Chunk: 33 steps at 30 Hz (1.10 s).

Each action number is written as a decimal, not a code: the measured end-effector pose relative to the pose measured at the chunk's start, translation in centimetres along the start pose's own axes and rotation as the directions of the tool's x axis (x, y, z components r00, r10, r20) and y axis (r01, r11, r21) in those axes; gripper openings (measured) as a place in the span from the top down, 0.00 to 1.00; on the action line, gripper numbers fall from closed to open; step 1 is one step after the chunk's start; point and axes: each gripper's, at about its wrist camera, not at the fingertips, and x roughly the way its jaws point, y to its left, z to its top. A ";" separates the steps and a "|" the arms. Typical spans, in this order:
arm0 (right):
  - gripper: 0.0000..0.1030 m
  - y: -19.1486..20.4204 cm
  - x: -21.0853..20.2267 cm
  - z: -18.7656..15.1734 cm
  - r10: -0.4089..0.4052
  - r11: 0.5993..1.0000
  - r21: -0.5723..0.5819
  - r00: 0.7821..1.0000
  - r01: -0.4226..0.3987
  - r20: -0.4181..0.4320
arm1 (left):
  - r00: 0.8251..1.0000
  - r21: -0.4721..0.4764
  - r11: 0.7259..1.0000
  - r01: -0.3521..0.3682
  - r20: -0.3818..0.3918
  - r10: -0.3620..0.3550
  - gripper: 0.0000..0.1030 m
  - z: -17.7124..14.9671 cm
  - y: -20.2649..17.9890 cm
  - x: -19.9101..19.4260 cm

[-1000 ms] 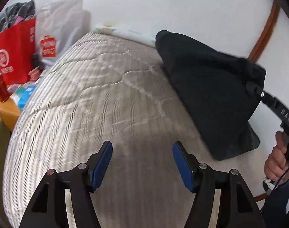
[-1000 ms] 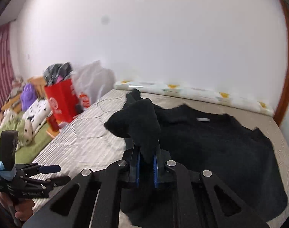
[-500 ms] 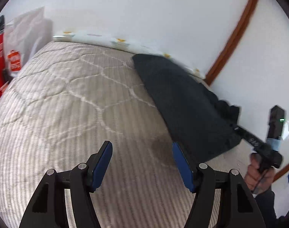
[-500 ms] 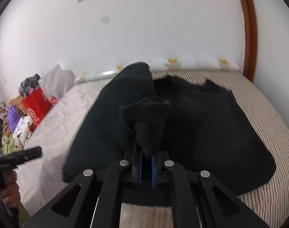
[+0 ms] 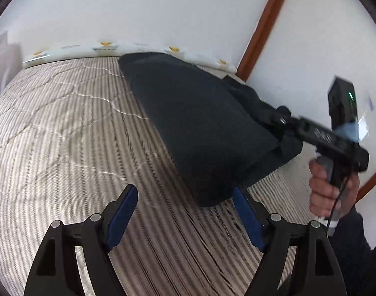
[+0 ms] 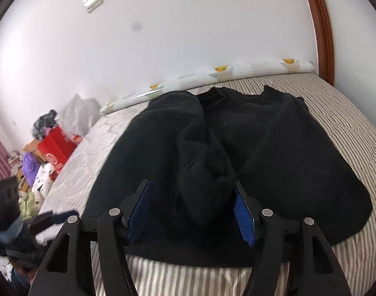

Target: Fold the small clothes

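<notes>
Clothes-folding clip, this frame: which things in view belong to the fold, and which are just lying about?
Part of the job:
- black fleece top, spread on the striped mattress
- right gripper, open, a bunched fold between its fingers
- left gripper, open, holding nothing

Lying about:
- red shopping bag
- white plastic bag
- duck-print roll along the wall

Right claw opened, released black garment; sleeve now lies folded across garment body.
</notes>
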 end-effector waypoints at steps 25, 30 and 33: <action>0.89 -7.0 -4.4 5.2 -0.268 0.957 -0.048 0.933 0.287 0.238 | 0.995 0.164 0.982 -0.093 -0.014 0.097 0.24 2.2 -7.9 6.6; 0.89 -12.8 -4.0 2.8 -0.295 0.955 0.062 0.945 0.289 0.143 | 0.998 0.126 0.990 -0.061 -0.017 0.064 0.25 2.5 -8.5 7.5; 0.87 -13.6 -3.2 1.5 -0.292 0.956 0.075 0.951 0.285 0.106 | 0.998 0.098 0.994 -0.055 -0.023 0.057 0.26 2.8 -8.4 7.8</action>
